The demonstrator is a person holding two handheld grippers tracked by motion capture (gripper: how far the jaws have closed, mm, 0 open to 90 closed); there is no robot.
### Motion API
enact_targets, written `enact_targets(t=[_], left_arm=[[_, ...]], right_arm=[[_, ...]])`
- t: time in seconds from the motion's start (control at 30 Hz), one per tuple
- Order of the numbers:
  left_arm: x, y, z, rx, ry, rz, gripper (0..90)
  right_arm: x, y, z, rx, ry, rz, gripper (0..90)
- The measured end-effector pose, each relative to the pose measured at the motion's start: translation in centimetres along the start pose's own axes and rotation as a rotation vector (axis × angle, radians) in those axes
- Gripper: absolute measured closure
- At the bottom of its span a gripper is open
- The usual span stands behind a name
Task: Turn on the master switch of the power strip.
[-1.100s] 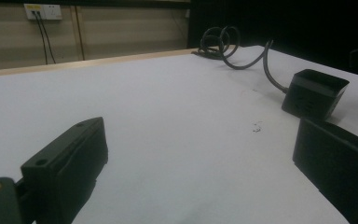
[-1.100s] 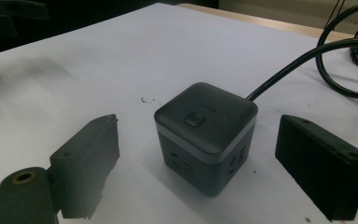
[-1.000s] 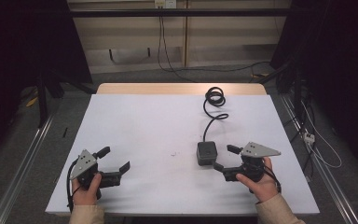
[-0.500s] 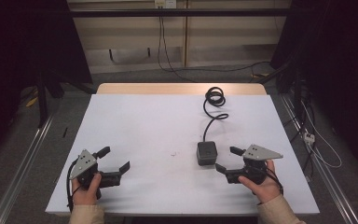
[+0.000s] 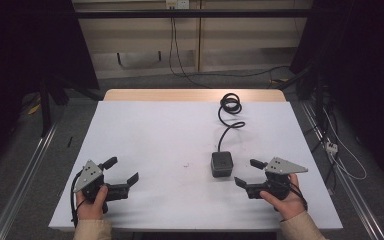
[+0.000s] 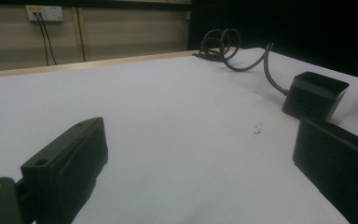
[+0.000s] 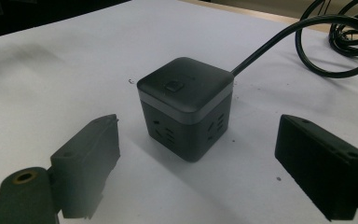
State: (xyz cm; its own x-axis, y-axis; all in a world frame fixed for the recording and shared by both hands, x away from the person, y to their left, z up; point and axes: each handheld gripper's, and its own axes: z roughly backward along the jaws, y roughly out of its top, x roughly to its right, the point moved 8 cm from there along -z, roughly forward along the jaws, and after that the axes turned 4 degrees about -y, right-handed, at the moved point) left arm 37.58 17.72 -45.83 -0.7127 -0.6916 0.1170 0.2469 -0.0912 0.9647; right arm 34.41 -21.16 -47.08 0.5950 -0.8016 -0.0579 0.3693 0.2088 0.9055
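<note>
A: Fig. 1, panel a. What step is in hand?

B: The approach. My right claw (image 5: 244, 173) stands wide, holding nothing, low on the white bench (image 5: 155, 130) and aimed at the dark cube socket (image 5: 222, 163). The cube sits right of centre toward the near edge, just beyond my jaws and apart from them. In the right gripper view it lies between the two jaws but ahead of their tips (image 7: 186, 105).

A: And the left?

B: My left claw (image 5: 122, 170) is also wide and empty, resting near the front left corner, well apart from the cube.

A: What does the next move call for?

B: I judge: ease the right claw forward until the jaws flank two opposite side faces, then close squarely. The black cord (image 5: 226, 122) runs off the cube's far side to a coil (image 5: 230, 103) near the back edge; it may drag if I lift.

A: Any writing?

B: None legible. The top carries a small square button (image 7: 173, 86); the sides show socket slots. No brand can be read.
</note>
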Motion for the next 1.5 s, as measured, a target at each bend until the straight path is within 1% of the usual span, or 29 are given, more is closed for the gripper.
enact_targets(t=[0.1,0.33,0.63,1.13,1.5], left_arm=[[0.0,0.0,0.0,0.000,0.001,0.002,2.8],[0.0,0.0,-0.1,-0.002,-0.001,0.000,2.8],[0.0,-0.1,-0.1,-0.005,-0.003,-0.005,2.8],[0.1,-0.2,-0.1,-0.008,-0.002,-0.002,2.8],[0.1,-0.2,-0.2,-0.013,-0.002,-0.002,2.8]], right_arm=[[0.1,-0.1,0.1,0.001,0.001,-0.009,13.5],[0.5,-0.5,0.5,-0.002,-0.006,-0.008,13.5],[0.7,-1.1,1.0,-0.010,0.000,-0.015,13.5],[1.3,-1.9,1.6,-0.017,-0.017,-0.017,13.5],[1.7,-2.4,1.5,-0.029,-0.032,-0.020,13.2]])
